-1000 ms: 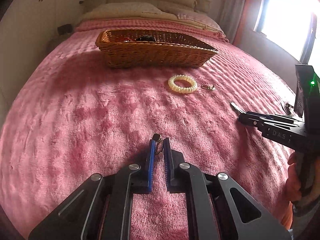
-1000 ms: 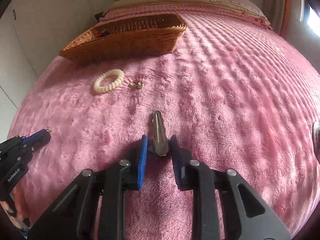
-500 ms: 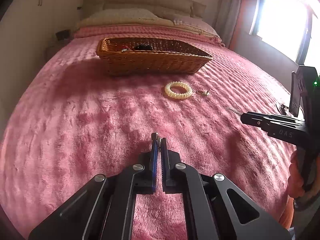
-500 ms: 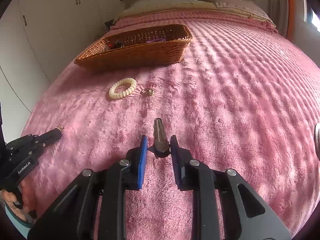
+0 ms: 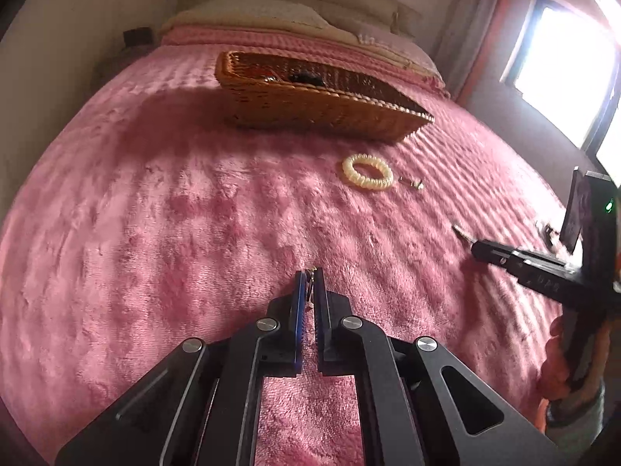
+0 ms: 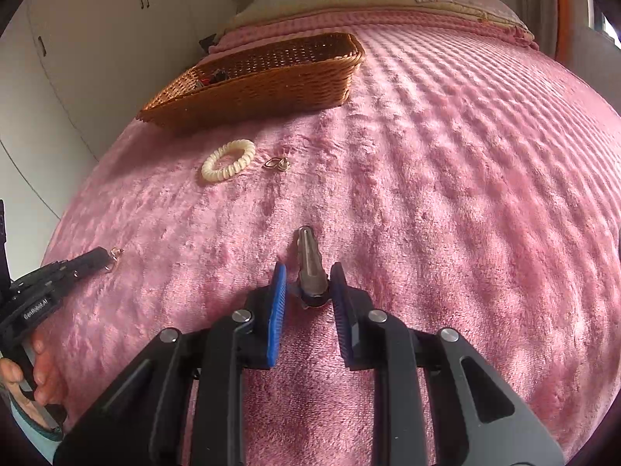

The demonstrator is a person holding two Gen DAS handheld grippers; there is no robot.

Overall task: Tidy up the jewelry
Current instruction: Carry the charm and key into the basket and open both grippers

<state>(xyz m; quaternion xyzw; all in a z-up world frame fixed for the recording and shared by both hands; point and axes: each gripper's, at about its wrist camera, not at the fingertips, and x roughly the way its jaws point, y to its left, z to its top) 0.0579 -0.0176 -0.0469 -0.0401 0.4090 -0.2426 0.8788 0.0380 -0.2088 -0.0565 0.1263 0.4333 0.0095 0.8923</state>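
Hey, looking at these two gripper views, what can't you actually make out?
- Basket contents: both views, mostly hidden by its woven wall; only dark and red bits show.
- Small ring pinched in the left gripper: left view, covered by the pads.
- Metal piece beside the coil hair tie: too small to identify.
- Window: left view, overexposed.

Left gripper (image 5: 309, 277) clamped on a small ring (image 5: 310, 272) at the fingertips, above pink bedspread (image 5: 155, 213). Ahead and rightward: cream spiral hair tie (image 5: 367, 171), small metal trinket (image 5: 412, 183) just beside. Farther ahead, wicker basket (image 5: 310, 106). Far right, right gripper (image 5: 475, 246) gripping a metal clip (image 5: 462, 232).
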